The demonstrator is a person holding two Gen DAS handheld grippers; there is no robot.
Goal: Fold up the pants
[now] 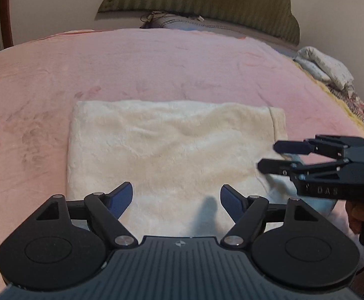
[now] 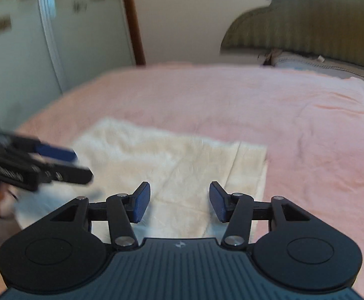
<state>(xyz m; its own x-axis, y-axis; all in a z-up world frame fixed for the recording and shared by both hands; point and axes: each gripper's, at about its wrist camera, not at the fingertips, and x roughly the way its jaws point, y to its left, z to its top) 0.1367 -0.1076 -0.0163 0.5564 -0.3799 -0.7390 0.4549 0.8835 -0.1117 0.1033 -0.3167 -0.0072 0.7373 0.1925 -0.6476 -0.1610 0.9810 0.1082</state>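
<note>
Soft indoor light, fisheye-warped edges, motion-blurred right wrist view.

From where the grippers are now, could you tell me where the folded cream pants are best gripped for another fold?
I would take the pants at the near edge, coming in low from the front. They lie flat on the pink blanket, so only an edge gives the fingers something to pinch. The left gripper and right gripper are both open above that edge, holding nothing.

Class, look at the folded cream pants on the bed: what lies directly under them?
The cream pants lie on a pink blanket, which shows all round their far and side edges. A pale blue layer peeks out at their near right corner. What lies beneath the middle is covered.
</note>
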